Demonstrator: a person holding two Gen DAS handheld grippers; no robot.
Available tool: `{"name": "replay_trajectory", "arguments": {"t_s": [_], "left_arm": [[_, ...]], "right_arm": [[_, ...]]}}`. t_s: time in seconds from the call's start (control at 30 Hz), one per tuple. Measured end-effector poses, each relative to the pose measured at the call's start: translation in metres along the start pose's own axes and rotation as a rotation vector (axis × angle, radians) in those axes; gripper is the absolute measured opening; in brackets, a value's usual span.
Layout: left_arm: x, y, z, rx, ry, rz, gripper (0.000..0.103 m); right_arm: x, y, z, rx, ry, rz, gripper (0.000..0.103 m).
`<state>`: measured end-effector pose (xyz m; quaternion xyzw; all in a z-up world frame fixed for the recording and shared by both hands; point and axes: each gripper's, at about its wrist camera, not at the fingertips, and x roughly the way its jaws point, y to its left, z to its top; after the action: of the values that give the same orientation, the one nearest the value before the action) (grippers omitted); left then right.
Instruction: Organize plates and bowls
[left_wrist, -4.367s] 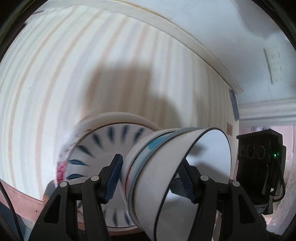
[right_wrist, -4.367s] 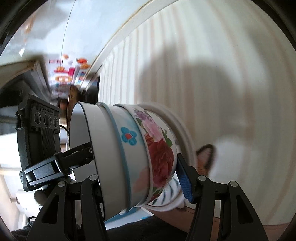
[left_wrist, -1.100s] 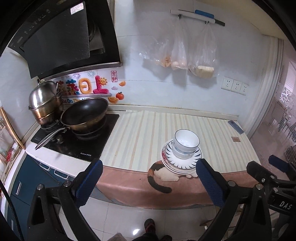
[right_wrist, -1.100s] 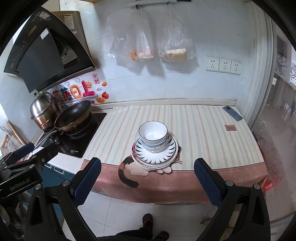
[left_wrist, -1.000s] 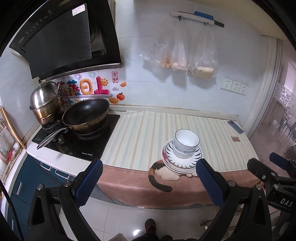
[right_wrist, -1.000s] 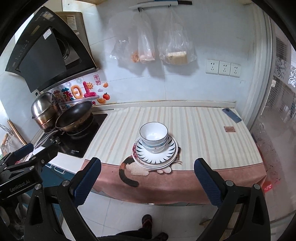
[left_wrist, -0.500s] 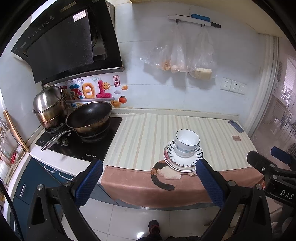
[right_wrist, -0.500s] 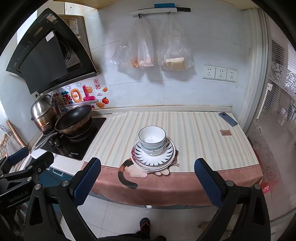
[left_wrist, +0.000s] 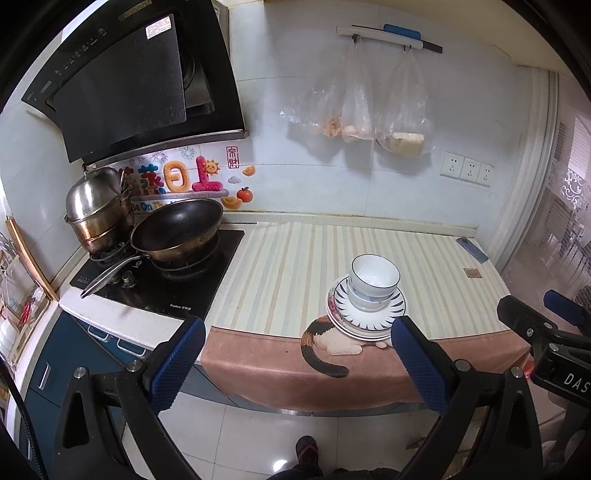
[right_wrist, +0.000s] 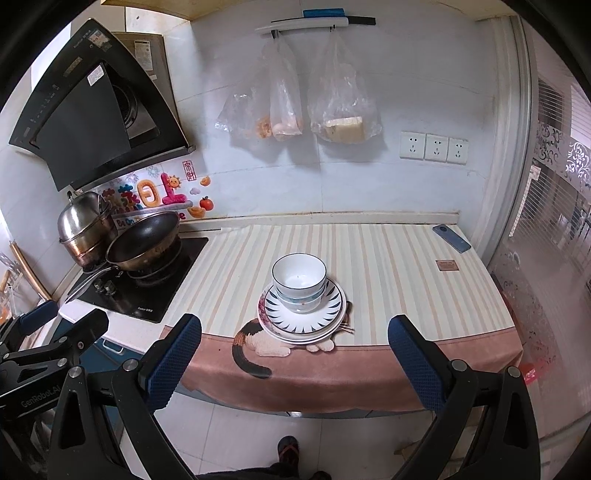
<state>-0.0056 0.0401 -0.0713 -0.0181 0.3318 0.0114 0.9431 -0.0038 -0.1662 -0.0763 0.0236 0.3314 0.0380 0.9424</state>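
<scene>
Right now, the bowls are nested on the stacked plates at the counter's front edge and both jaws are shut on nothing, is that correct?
Not quite: both sets of jaws stand wide open, as each wrist view shows. The rest holds: the bowls sit nested on the plates at the front edge of the counter, and nothing is held.

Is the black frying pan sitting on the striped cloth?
No, the black frying pan sits on the black stovetop, left of the striped cloth.

At the lower left of the right wrist view "GenRobot.AI" stands on the left gripper's black body (right_wrist: 35, 400), and "DAS" at the lower right on the right gripper's body (left_wrist: 569, 378).
</scene>
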Motion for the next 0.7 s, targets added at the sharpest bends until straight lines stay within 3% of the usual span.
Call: {"name": "replay_trajectory", "arguments": {"t_s": [0.7], "left_arm": [[0.0053,0.0,0.0084,0.009,0.006,-0.017,0.103]], "right_arm": [[0.0089,0.0023,-0.002,0.014,0.008,-0.021,0.103]]}}
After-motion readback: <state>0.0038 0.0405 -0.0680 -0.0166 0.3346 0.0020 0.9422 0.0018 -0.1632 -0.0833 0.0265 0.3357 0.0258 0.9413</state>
